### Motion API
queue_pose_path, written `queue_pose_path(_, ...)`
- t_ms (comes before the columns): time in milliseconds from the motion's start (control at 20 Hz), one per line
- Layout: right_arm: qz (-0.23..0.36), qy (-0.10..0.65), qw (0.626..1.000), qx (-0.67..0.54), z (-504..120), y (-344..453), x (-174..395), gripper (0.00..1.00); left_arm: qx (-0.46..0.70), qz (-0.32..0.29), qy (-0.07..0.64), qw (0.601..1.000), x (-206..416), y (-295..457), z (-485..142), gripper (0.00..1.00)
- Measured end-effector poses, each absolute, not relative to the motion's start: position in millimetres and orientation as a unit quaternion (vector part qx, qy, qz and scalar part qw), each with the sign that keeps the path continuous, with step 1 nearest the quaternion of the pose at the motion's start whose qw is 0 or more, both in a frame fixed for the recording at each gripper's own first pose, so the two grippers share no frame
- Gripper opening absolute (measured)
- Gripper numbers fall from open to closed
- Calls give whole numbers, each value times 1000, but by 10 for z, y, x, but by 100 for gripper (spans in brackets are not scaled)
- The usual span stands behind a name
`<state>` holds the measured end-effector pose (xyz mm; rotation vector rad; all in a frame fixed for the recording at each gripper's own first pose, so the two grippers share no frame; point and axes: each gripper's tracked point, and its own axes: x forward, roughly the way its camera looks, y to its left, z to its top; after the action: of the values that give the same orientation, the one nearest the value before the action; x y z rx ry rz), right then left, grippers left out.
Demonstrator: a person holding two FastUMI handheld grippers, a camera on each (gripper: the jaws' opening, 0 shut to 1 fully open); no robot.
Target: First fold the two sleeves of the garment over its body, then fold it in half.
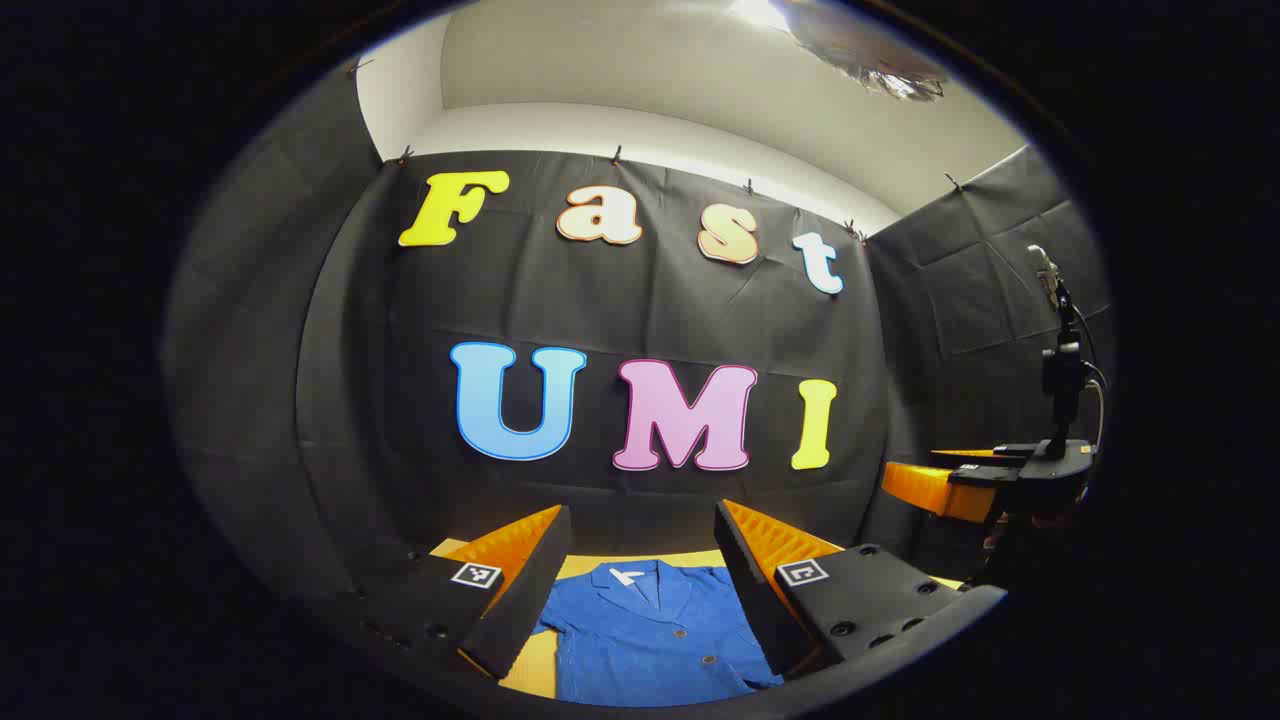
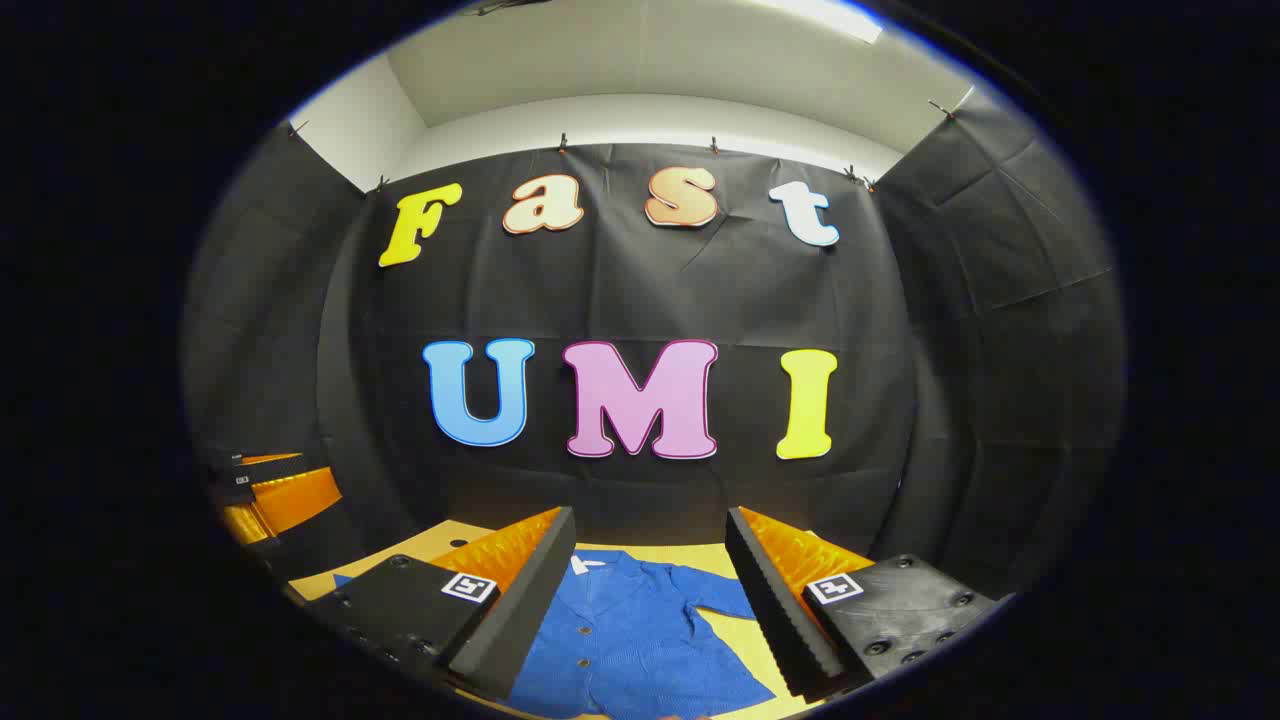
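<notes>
A black cloth wall (image 1: 620, 300) is hung by clips below a white wall (image 2: 640, 115). A yellow table (image 2: 735, 625) is seen at 6 o'clock. A ceiling light (image 1: 755, 12) is noted at 12 o'clock.

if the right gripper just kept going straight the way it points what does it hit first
Probably the black cloth wall behind the table; the open right gripper points level, passing above the blue shirt. Depth is hard to judge.

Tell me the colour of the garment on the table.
Blue garment, clearest in the left gripper view.
</notes>
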<state>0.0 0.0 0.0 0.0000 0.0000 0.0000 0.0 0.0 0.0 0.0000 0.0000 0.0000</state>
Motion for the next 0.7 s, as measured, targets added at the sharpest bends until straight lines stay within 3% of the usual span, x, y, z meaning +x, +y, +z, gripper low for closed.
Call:
queue_pose_path(500, 8, -1, 1000, 13, 16, 90, -25, 96, 10, 10, 4, 1000, -153, 32, 14, 82)
queue_pose_path(550, 8, -5, 1000, 20, 53, 97, -55, 92, 11, 9, 4, 1000, -153, 21, 18, 82)
queue_pose_path(700, 10, -64, 998, 7, 407, 108, -143, 96, 7, 11, 4, 1000, -166, 13, 8, 82)
